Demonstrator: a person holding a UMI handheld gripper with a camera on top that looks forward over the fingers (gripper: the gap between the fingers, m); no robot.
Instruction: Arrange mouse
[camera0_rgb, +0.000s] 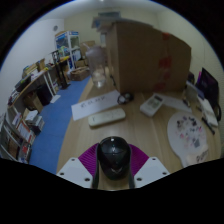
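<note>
A black computer mouse (113, 156) sits between my gripper's (113, 163) two fingers, its nose pointing ahead. Both purple pads (88, 157) press against its sides, so the fingers are shut on it. It is held above the wooden table (120, 132), over the table's near part. The mouse's underside and rear are hidden by the fingers.
A white keyboard-like bar (106, 117) lies on the table ahead. A white device (153, 104) lies further right. A round patterned mat (190, 133) lies at the right. A large cardboard box (147, 58) stands at the back. Shelves (25, 115) and a blue floor (52, 125) lie to the left.
</note>
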